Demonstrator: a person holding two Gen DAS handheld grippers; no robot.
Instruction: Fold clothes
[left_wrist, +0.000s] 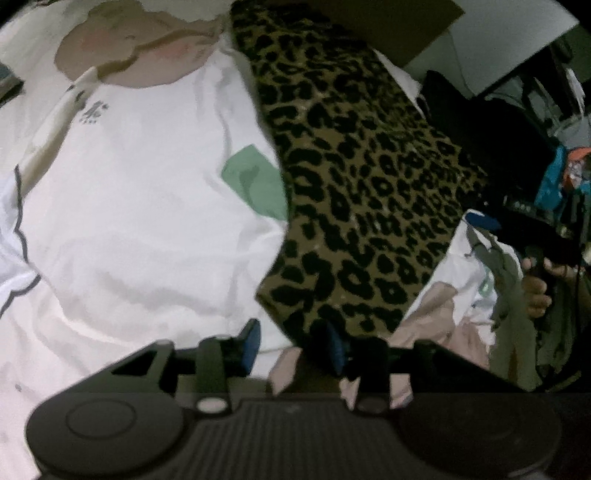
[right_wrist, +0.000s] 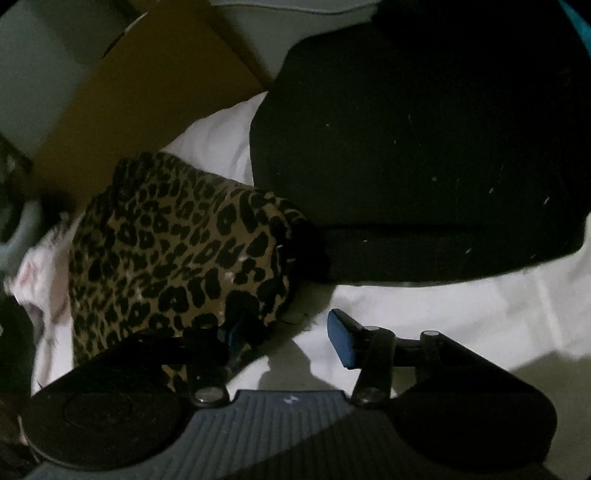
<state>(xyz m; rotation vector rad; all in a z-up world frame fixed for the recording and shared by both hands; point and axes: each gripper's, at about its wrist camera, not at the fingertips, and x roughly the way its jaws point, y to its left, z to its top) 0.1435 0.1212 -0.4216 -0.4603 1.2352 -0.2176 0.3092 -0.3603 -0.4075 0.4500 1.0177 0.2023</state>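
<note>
Leopard-print garment (left_wrist: 354, 192): soft, light, limp knit; take by near corners. Left gripper (left_wrist: 291, 345) and right gripper (right_wrist: 288, 336): both spread, nothing pinched.

Black tongs (left_wrist: 291, 345), blue pads (right_wrist: 341, 338), ribbed grey housing.

A flat brown cardboard panel (right_wrist: 155, 92) leans at the back against a pale grey wall (right_wrist: 40, 62). Under everything lies a white bedsheet (left_wrist: 122, 266) with a green printed patch (left_wrist: 255, 181) and a tan and pink print (left_wrist: 136, 55) near its far end. At the far right is dim clutter with a bright blue and orange item (left_wrist: 569, 173).
</note>
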